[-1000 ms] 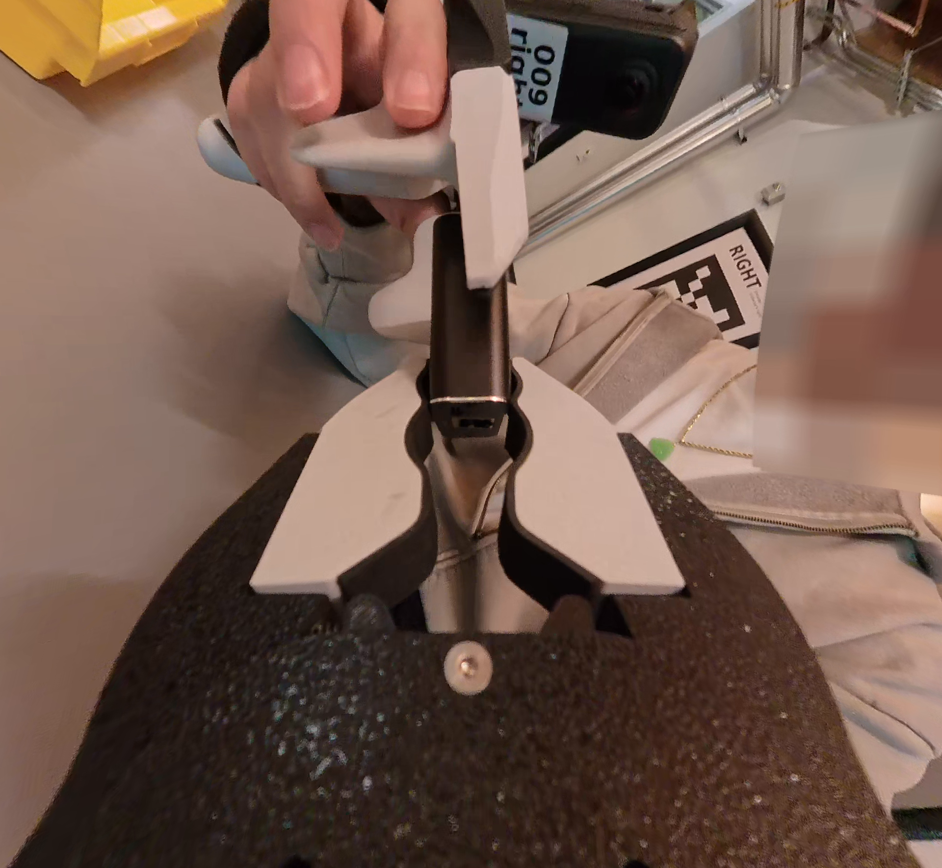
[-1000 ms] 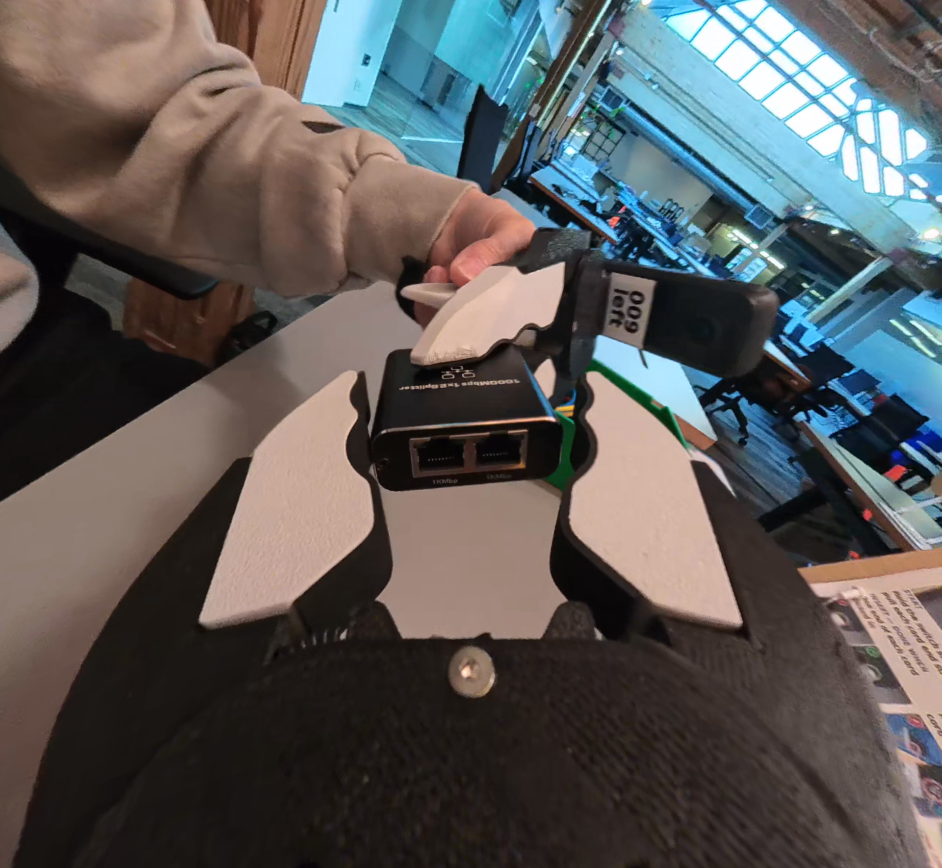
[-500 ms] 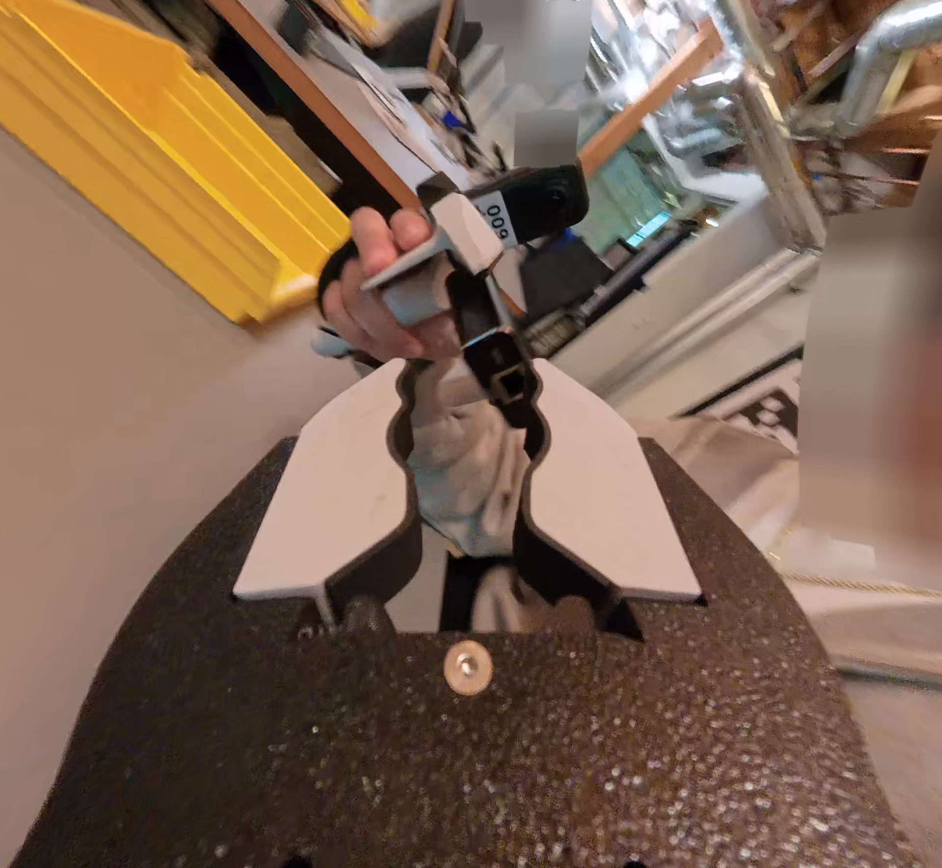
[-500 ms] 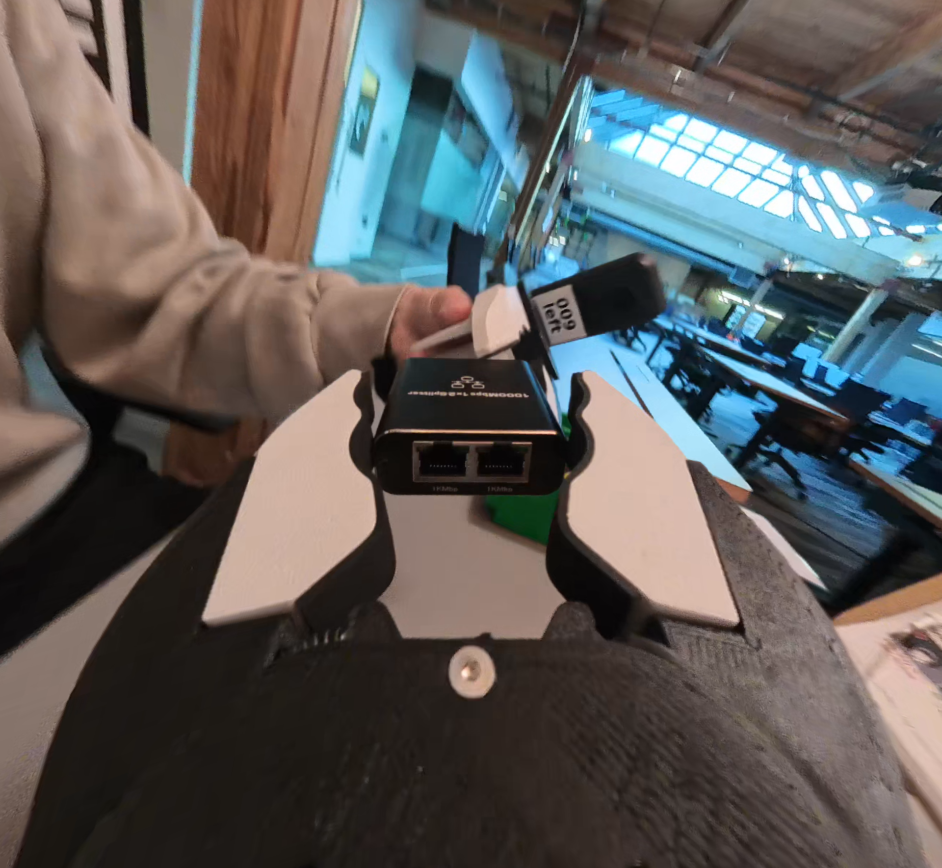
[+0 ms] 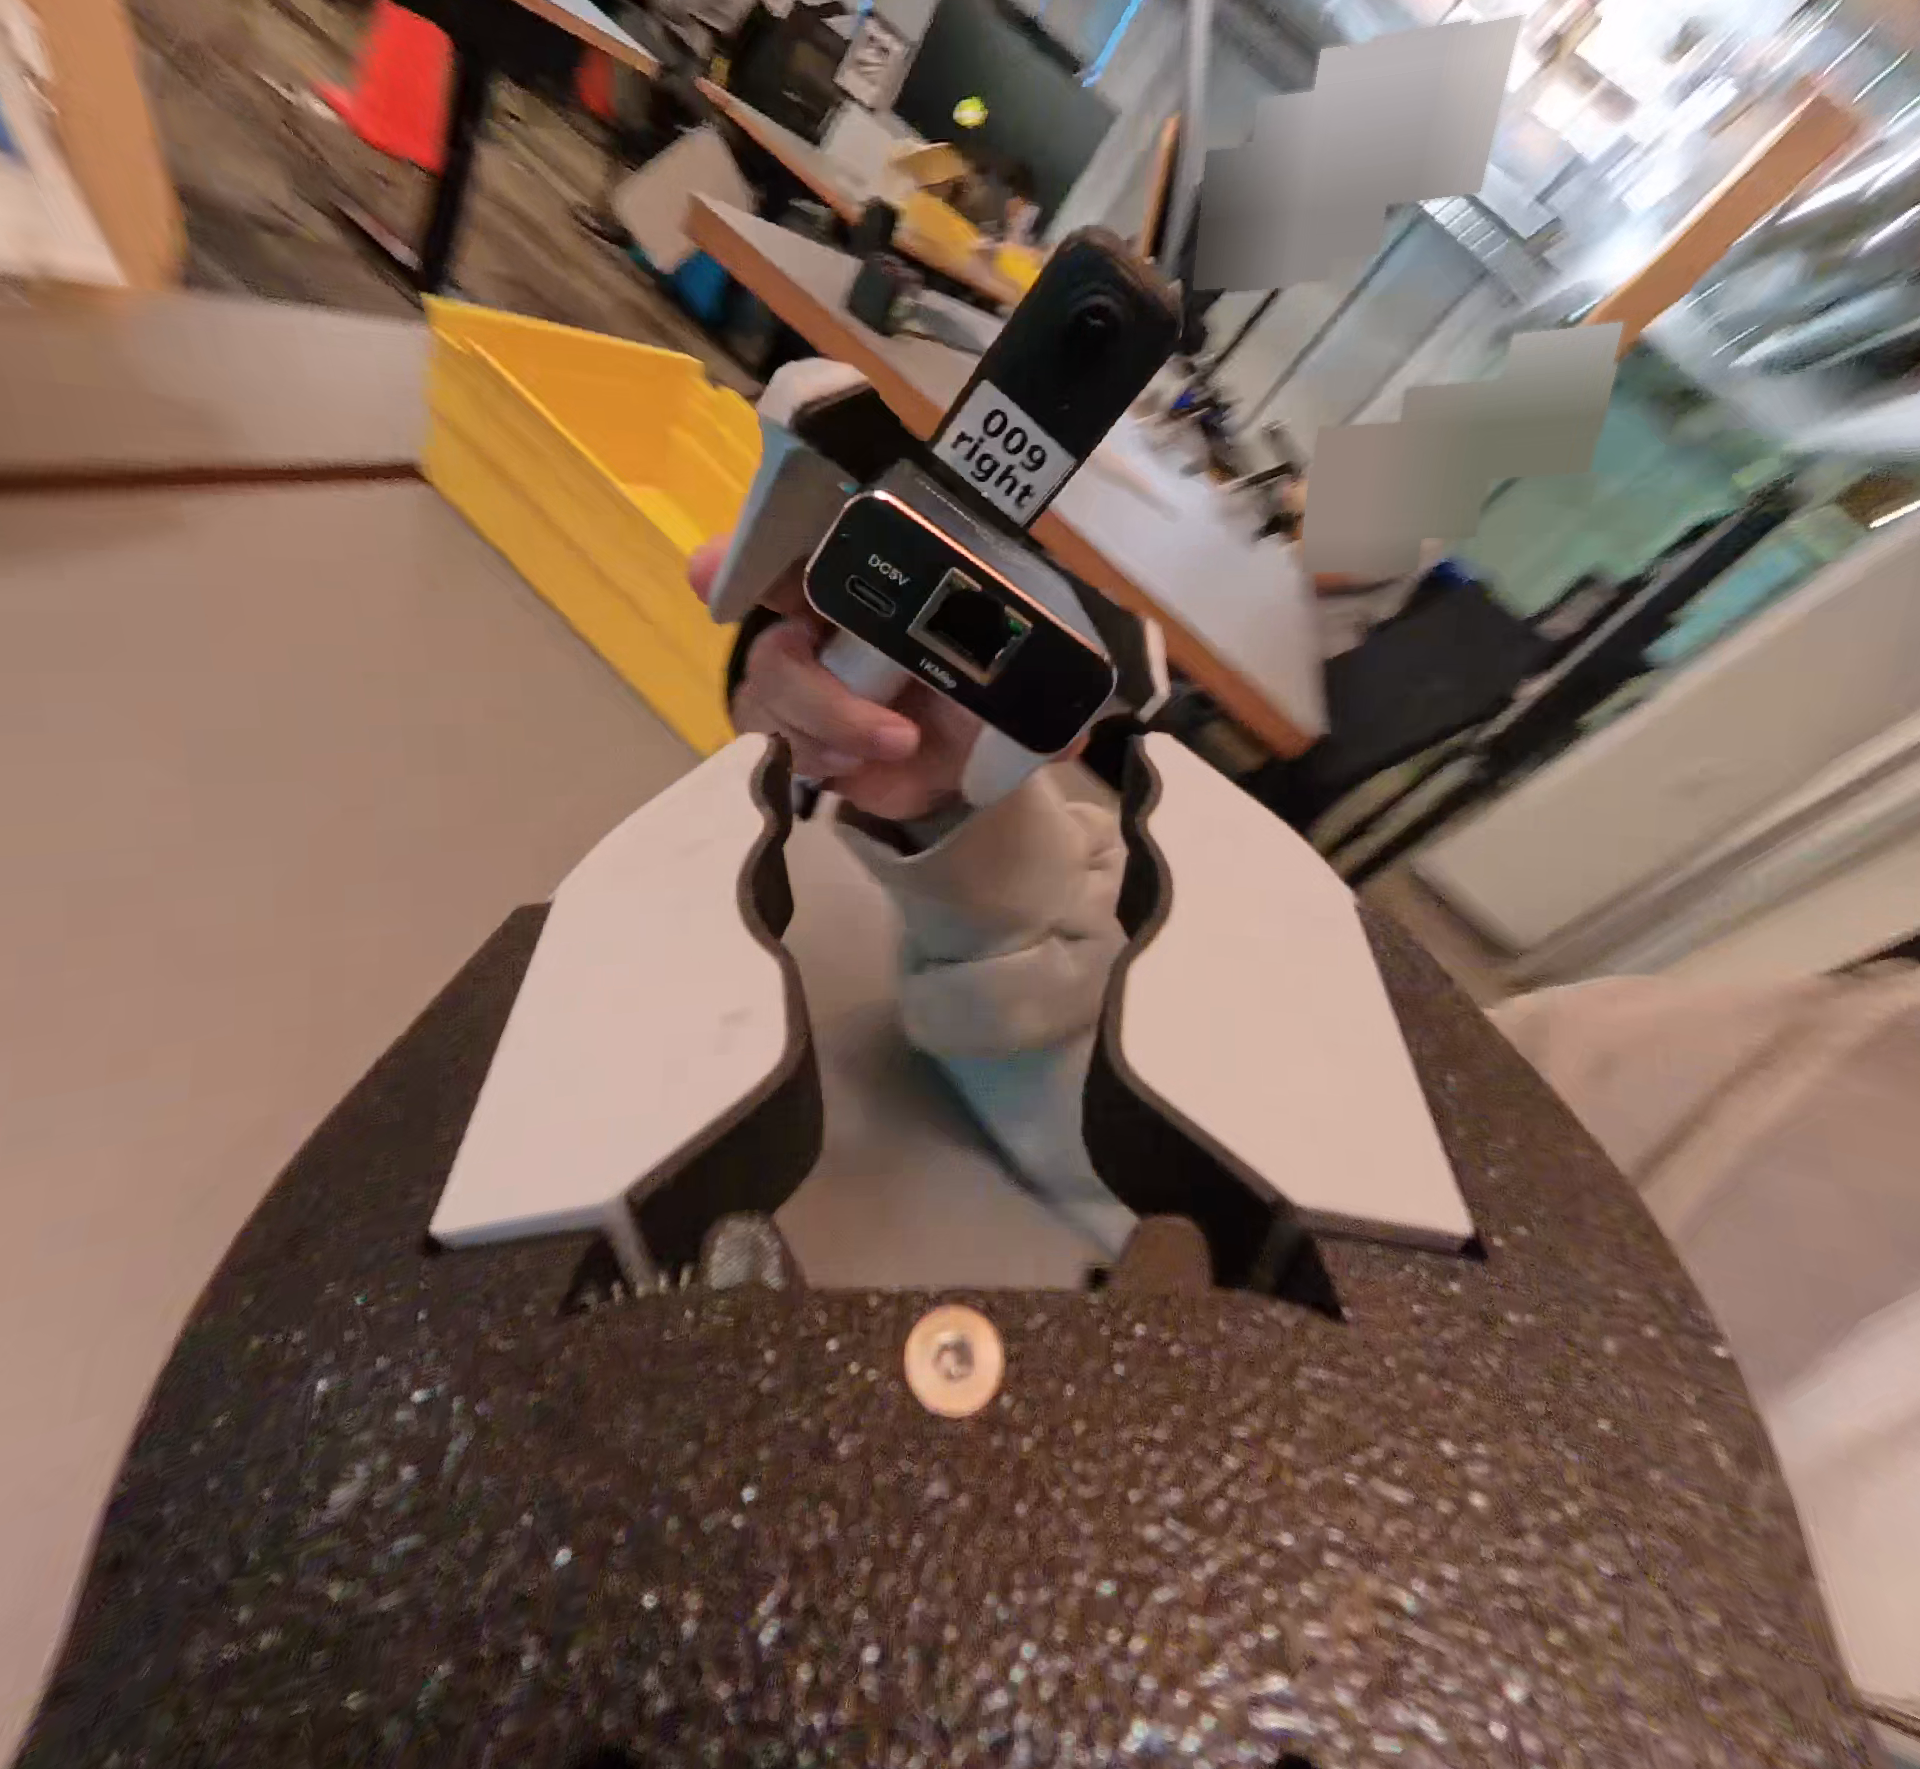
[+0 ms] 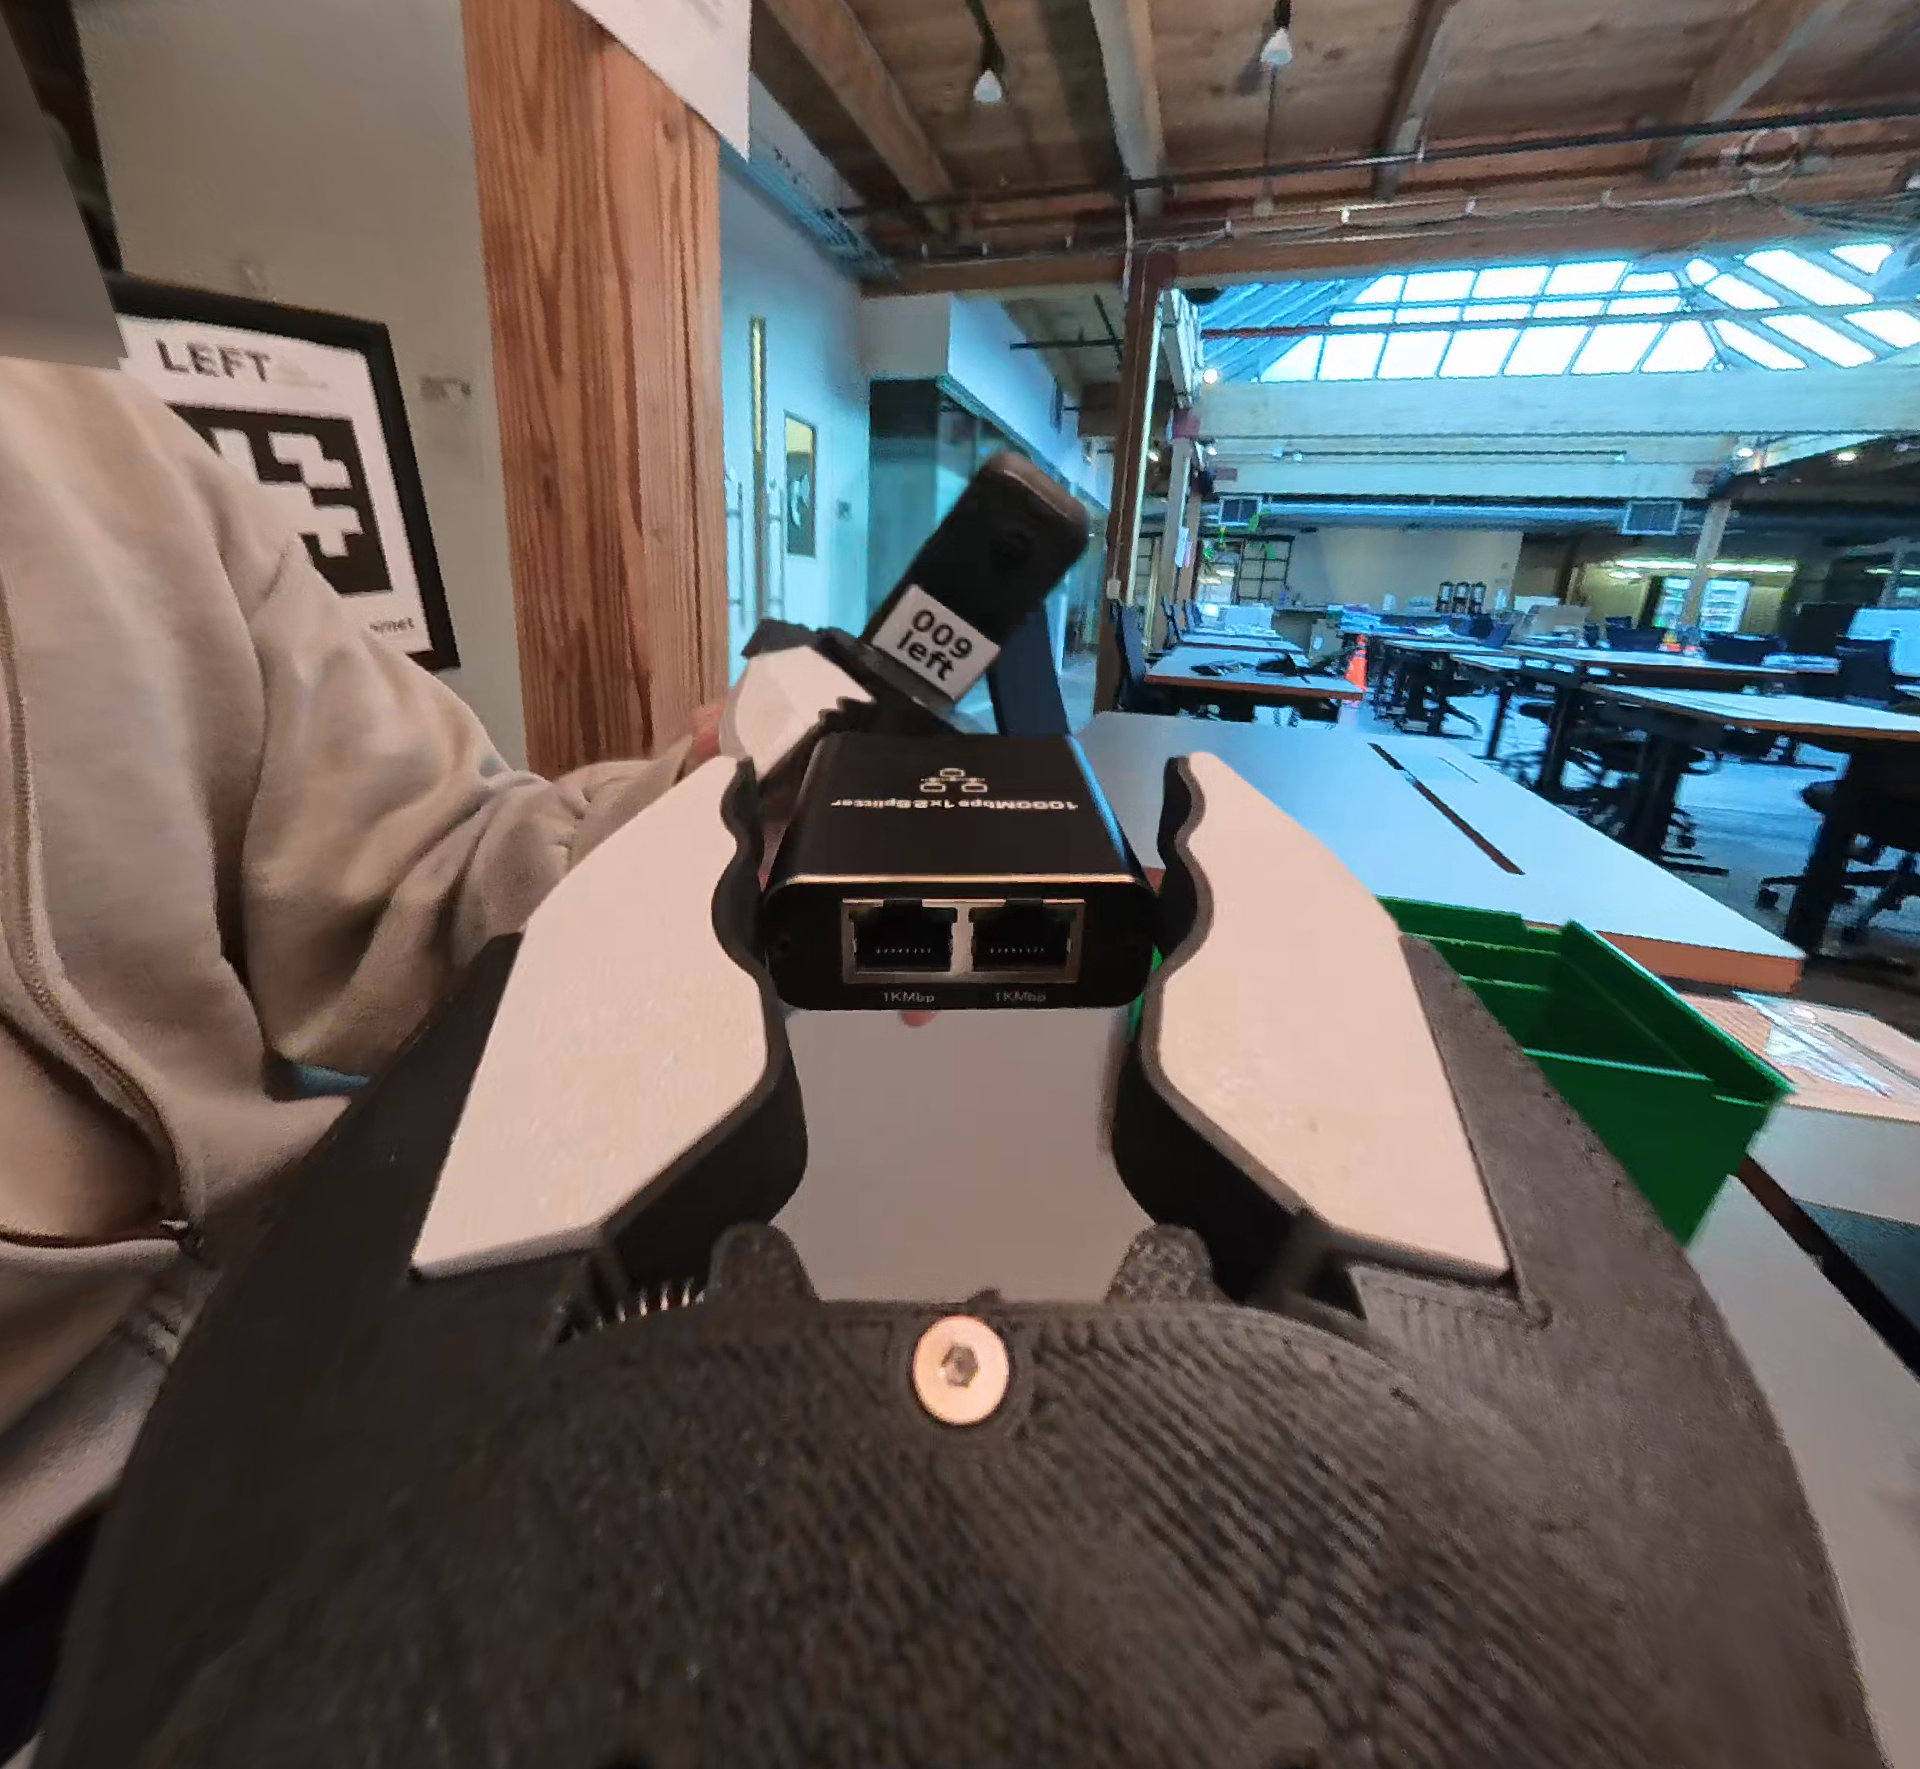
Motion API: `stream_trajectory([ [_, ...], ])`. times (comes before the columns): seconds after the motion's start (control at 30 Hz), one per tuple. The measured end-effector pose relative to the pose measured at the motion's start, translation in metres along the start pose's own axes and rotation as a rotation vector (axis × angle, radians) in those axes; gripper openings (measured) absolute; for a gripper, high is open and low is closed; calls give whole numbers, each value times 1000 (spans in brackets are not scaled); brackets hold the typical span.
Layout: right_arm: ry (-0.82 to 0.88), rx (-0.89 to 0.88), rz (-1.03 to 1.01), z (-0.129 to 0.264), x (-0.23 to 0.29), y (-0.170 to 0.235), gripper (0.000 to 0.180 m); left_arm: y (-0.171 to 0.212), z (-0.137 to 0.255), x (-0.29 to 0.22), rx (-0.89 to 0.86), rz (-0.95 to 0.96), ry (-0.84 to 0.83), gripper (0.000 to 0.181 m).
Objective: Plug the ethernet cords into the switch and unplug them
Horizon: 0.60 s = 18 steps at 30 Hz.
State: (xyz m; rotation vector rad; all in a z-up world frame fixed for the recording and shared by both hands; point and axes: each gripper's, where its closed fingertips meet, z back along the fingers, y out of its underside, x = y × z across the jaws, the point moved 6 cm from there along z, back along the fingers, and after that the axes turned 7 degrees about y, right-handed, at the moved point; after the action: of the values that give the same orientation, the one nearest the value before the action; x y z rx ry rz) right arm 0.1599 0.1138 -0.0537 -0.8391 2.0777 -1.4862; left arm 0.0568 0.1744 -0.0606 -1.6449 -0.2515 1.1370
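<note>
Gripping the black switch [image 6: 951, 872] by its sides, the right gripper [image 6: 956, 878] holds it raised off the table [image 6: 1382, 815], its 2 empty ports facing the camera. The left gripper [image 5: 951, 846] stands wide apart with nothing between its fingers, the switch just beyond them.

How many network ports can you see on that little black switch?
3. Two sit side by side on the switch end facing the right gripper in the right wrist view. One sits on the opposite end in the left wrist view, beside a small power socket. All are empty.
</note>
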Motion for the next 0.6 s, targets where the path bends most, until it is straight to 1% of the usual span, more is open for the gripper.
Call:
stream_trajectory([
  [0.07, 8, 74, 74, -5, 4, 5, 75, 2, -2, 4, -30, 138, 90, 60],
  [0.13, 15, 143, 127, -12, 8, 11, 74, 3, -6, 3, -45, 209, 176, 60],
  [0.17, 2, 183, 148, -17, 11, 15, 75, 4, -9, 4, -43, 237, 202, 56],
  [0.2, -4, 189, 165, -20, 14, 17, 75, 4, -10, 6, -37, 234, 198, 40],
  [0.23, 8, 175, 177, -21, 14, 16, 74, 4, -9, 8, -34, 219, 204, 40],
  [0.33, 34, 256, 229, -20, 13, 22, 75, 8, -8, 14, -7, 232, 198, 37],
  [0.4, 39, 270, 231, -20, 14, 24, 75, 9, -8, 15, 12, 252, 205, 36],
  [0.5, 51, 270, 241, -21, 15, 25, 75, 9, -6, 16, 51, 270, 212, 35],
  [0.6, 22, 248, 226, -22, 19, 22, 75, 8, -7, 12, 63, 287, 247, 33],
])
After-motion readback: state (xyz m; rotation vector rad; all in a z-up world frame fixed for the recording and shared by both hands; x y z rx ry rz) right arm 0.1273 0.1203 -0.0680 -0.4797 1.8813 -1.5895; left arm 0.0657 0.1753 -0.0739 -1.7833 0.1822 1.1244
